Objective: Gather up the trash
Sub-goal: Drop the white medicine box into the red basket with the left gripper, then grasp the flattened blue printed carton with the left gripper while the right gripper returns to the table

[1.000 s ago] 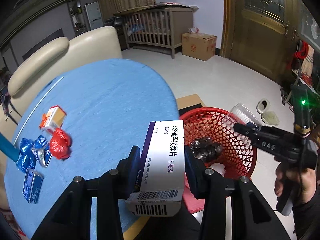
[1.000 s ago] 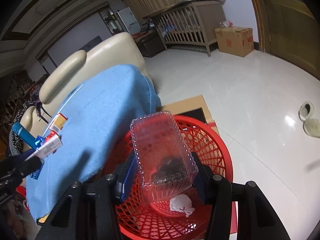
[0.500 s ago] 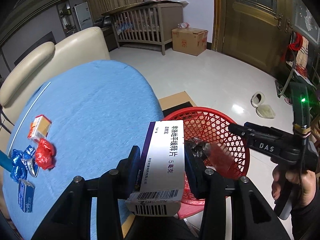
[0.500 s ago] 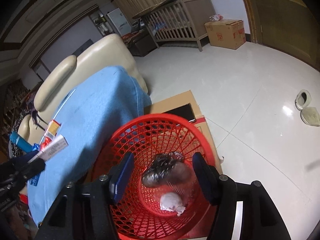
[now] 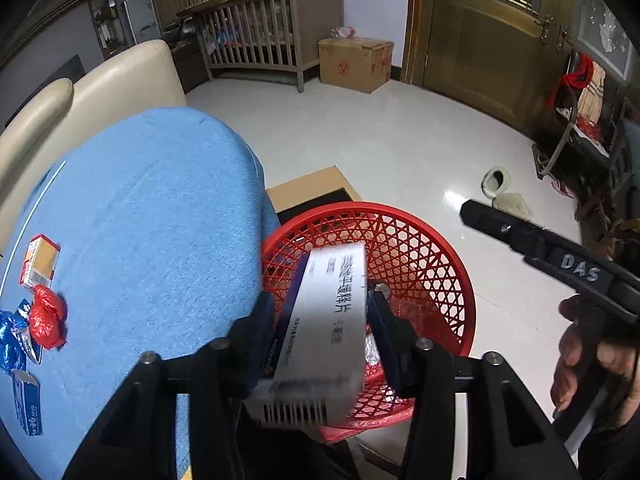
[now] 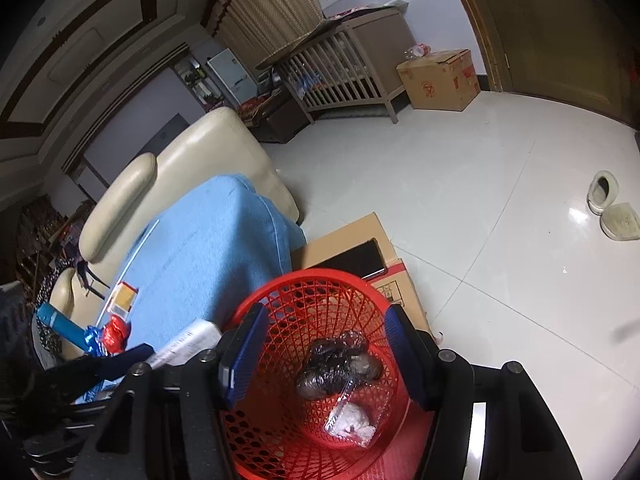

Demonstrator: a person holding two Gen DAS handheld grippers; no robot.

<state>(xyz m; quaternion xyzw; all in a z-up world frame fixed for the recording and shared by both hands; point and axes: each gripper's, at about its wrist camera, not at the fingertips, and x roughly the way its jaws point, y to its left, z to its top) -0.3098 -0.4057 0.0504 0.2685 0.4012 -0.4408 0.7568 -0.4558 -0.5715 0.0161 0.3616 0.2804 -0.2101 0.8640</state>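
Both views are dim and evenly lit, with heavy fisheye bending and black vignetted corners. A small white glare sits on the glossy floor tiles (image 5: 454, 196) far beyond the fingertips, near the slippers (image 6: 610, 210). The white medicine box (image 5: 320, 336) between the left gripper's fingers (image 5: 380, 320) is smeared by motion blur, its print unreadable, while the red mesh basket (image 6: 320, 292) beyond the right fingers stays sharp

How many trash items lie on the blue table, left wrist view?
4, all near its left edge: an orange-and-white box, a red crumpled wrapper below it, a blue foil wrapper beside that, a blue packet lowest. More may lie out of frame.
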